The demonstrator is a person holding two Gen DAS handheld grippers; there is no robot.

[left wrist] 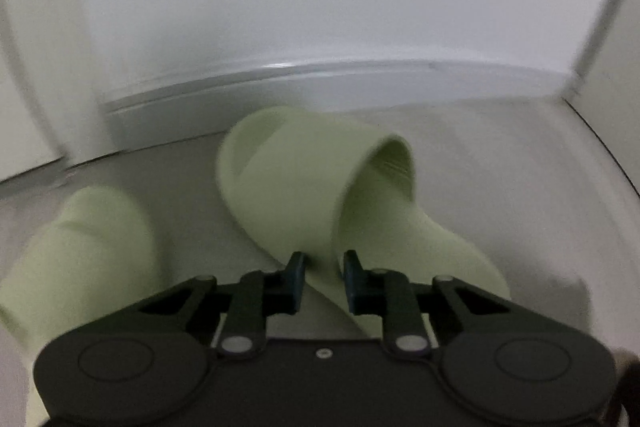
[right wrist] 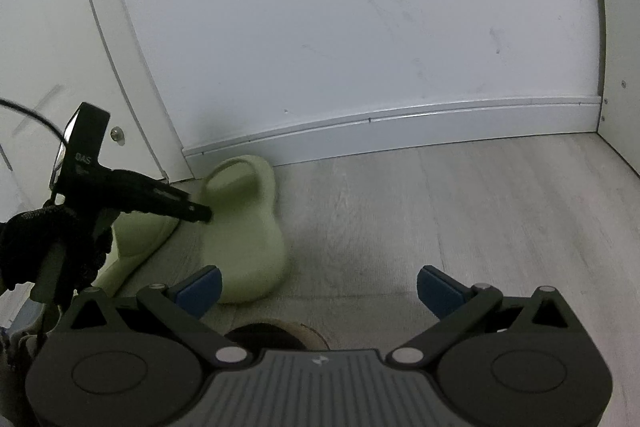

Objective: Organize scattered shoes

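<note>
- The wall (right wrist: 360,27) is pale and scuffed, with a grey skirting (right wrist: 400,131) along its foot; a white panel (right wrist: 48,27) stands at the left and another at the right edge.
- The floor (right wrist: 460,219) is light grey wood-look plank, meeting the skirting at the back.
- Two pale green slippers lie on the floor near the left panel, close to the skirting.
- The right slipper (left wrist: 296,179) has its toe toward the wall and its strap arching over the footbed; in the left wrist view it looks tilted, sole edge facing the camera.
- The left slipper (left wrist: 80,251) lies just beside it, blurred, partly hidden behind the left claw's body.
- The left claw (left wrist: 323,277) is clamped on the near edge of the right slipper, its blue pads pressing the green material from both sides. In the right wrist view its black fingers reach to the slipper from the left.
- The right claw (right wrist: 318,289) hangs over bare floor with its blue pads wide apart and nothing between them; the right slipper lies just behind its left pad.
- A dark round shape (right wrist: 276,335) shows below the right claw; I cannot tell what it is.
</note>
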